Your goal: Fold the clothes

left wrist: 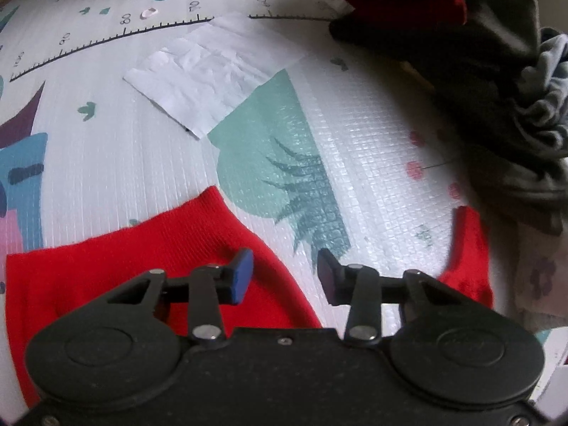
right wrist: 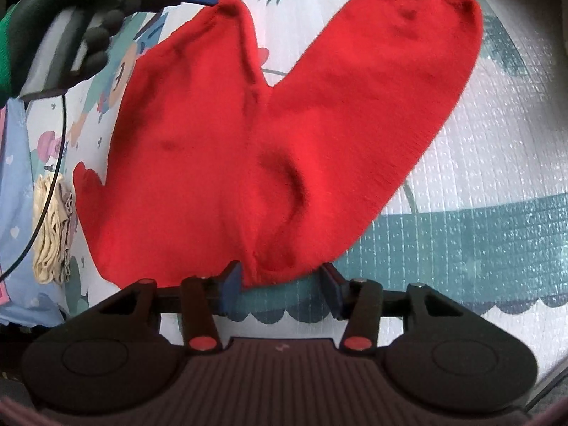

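Red trousers (right wrist: 269,135) lie spread flat on the printed play mat (right wrist: 479,177), legs forked apart, and the right gripper (right wrist: 280,289) sits at their near edge with its jaws wide, the cloth's rim lying between the blue pads but not pinched. At the far leg end the left gripper (left wrist: 284,277) is also spread wide and holds nothing, one finger over the red fabric and the other over bare mat. Beyond it lie a white paper (left wrist: 213,67) and, right, a pile of dark clothes (left wrist: 479,71).

Left tongs (left wrist: 285,275) and right tongs (right wrist: 283,285) both gape wide.
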A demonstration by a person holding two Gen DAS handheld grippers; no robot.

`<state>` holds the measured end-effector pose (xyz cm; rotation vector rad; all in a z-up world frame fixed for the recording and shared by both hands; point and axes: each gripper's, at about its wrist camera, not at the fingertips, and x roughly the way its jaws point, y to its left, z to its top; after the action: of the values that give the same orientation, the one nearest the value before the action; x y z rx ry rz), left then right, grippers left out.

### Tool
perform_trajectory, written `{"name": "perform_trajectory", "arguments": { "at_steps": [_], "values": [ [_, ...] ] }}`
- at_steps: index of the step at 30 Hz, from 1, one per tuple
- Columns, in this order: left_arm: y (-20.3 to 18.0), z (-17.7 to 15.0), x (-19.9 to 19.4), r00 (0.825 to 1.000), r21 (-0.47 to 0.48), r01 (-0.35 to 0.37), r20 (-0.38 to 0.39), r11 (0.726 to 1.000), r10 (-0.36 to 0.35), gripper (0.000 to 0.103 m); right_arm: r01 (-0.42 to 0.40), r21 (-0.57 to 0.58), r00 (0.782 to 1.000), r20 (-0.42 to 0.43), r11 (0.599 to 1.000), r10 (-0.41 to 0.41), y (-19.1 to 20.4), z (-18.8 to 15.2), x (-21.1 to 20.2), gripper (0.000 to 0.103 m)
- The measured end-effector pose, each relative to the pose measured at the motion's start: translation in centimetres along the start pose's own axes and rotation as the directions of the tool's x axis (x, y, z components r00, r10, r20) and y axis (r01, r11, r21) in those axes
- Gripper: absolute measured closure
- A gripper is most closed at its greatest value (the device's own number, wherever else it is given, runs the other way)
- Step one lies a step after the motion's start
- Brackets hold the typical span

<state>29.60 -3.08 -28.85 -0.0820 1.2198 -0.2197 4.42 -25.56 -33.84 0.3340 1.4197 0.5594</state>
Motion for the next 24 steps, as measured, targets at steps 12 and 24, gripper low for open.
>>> {"name": "perform_trajectory", "arguments": {
  "at_steps": [12, 24],
  "values": [
    [-1.0, 0.1, 1.6, 0.997, 0.068, -0.072, 0.004, 0.995, 0.072, 0.093, 0.019, -0.051, 0.999, 0.044, 0.999, -0.017, -0.6, 0.9, 0.0, 0.094],
    [2.9, 0.3, -2.6, 0.999, 0.068, 0.019, 0.05, 0.997, -0.022, 0.102, 0.057, -0.428, 0.97, 0.238, 0.902, 0.052, 6.5, 0.4, -3.4, 0.097]
  ]
}}
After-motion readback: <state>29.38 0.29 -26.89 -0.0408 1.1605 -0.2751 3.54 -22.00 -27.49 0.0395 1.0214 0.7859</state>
